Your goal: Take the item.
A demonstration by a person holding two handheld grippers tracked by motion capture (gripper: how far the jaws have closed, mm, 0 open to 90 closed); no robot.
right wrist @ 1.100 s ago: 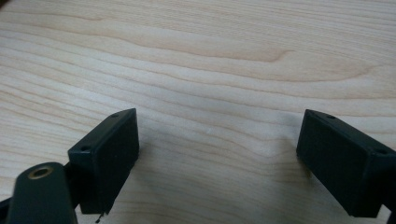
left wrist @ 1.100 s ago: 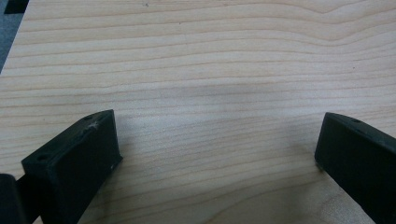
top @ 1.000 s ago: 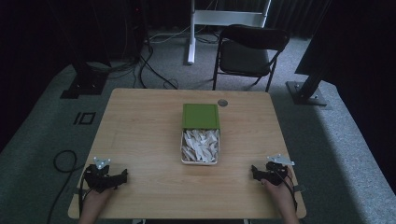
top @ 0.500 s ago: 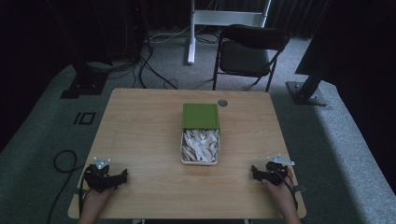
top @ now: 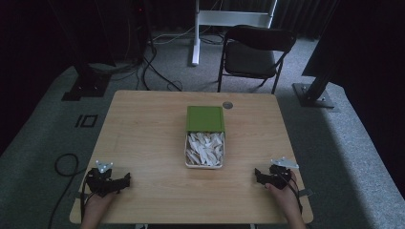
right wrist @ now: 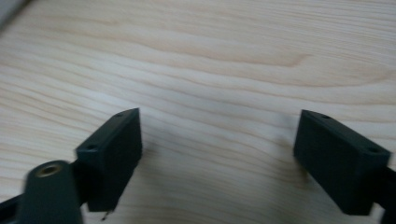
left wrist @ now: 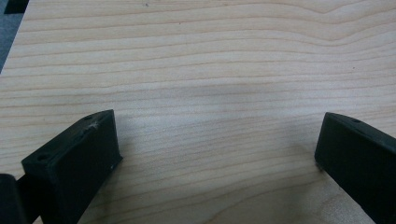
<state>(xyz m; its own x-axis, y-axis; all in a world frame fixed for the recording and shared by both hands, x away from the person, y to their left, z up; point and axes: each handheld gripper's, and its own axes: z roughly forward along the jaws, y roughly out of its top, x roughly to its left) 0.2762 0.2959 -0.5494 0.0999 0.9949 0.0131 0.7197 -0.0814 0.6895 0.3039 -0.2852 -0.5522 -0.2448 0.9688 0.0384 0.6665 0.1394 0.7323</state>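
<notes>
A white box [top: 205, 164] sits in the middle of the wooden desk [top: 143, 129], full of white paper bits [top: 205, 147]. Its green lid [top: 205, 118] lies flat, touching the far end of the box. The box is between the two grippers but farther up the desk, well apart from both.

The left gripper [top: 125, 180] rests near the front left corner of the desk, held by a hand [top: 95, 205]. In the left gripper view its two black fingers [left wrist: 74, 158] stand wide apart with bare wood between them — they hold nothing. The right gripper [top: 257, 174] rests near the front right corner, held by the other hand [top: 285, 194]. In the right gripper view its fingers [right wrist: 114, 149] are wide apart too, with bare wood between them.

A small round grey disc [top: 228, 104] is set in the desk near the far edge, just past the lid.

The floor is grey carpet [top: 43, 138]. One black folding chair [top: 255, 52] stands behind the desk, and cables [top: 157, 71] trail on the floor — the room behind is dark.

One box, one lid, two grippers, one chair.
</notes>
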